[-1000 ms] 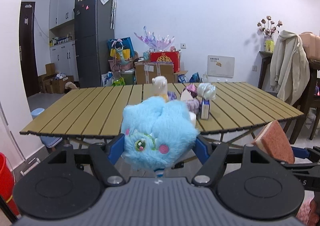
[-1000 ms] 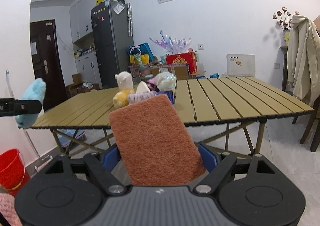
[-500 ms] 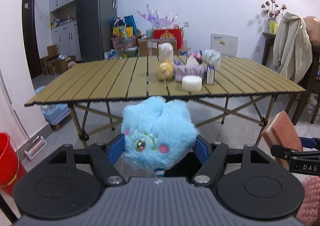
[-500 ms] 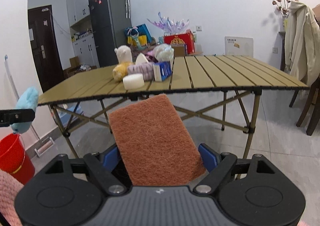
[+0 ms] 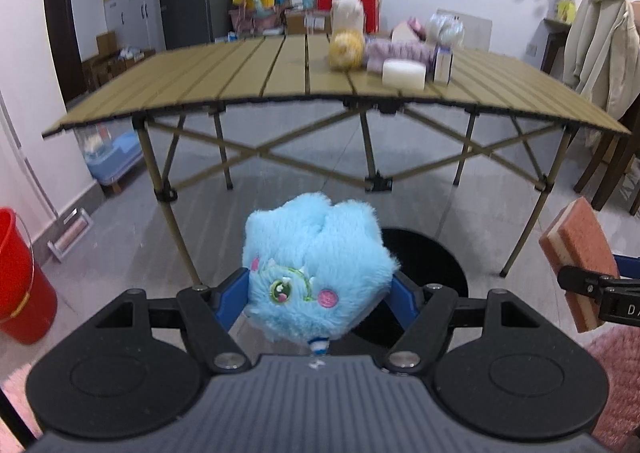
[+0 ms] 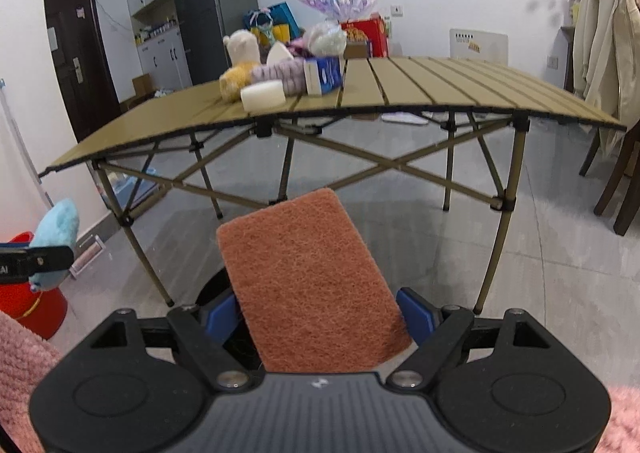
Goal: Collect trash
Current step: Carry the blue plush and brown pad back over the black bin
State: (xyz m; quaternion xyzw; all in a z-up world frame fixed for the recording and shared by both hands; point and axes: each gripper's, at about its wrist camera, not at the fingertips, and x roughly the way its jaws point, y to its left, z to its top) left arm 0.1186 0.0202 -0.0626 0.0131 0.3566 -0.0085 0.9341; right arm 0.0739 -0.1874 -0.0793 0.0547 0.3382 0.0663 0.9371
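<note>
My left gripper [image 5: 316, 293] is shut on a fluffy blue plush toy [image 5: 312, 265], held above a round black bin [image 5: 432, 265] on the floor in front of the table. My right gripper [image 6: 316, 313] is shut on an orange scouring sponge [image 6: 308, 277] that stands upright between its blue pads; a dark bin edge [image 6: 212, 289] shows behind it. Each gripper's load shows in the other view: the sponge [image 5: 576, 265] at the right edge, the plush toy [image 6: 56, 241] at the left edge. More items lie on the slatted folding table [image 5: 248, 81]: a white round block [image 5: 403, 73], a yellow plush [image 5: 346, 47], a small box [image 6: 323, 75].
A red bucket [image 5: 20, 281] stands on the floor at the left. Crossed table legs [image 5: 372, 157] rise just beyond the bin. A chair with a coat [image 5: 600, 41] stands at the right. A pink rug [image 5: 616, 365] lies at the lower right. A fridge [image 6: 212, 9] and boxes line the back wall.
Both grippers have sunk and tipped downward; the tabletop has risen in both views and the floor and black bin have come into sight. Both grips hold unchanged.
</note>
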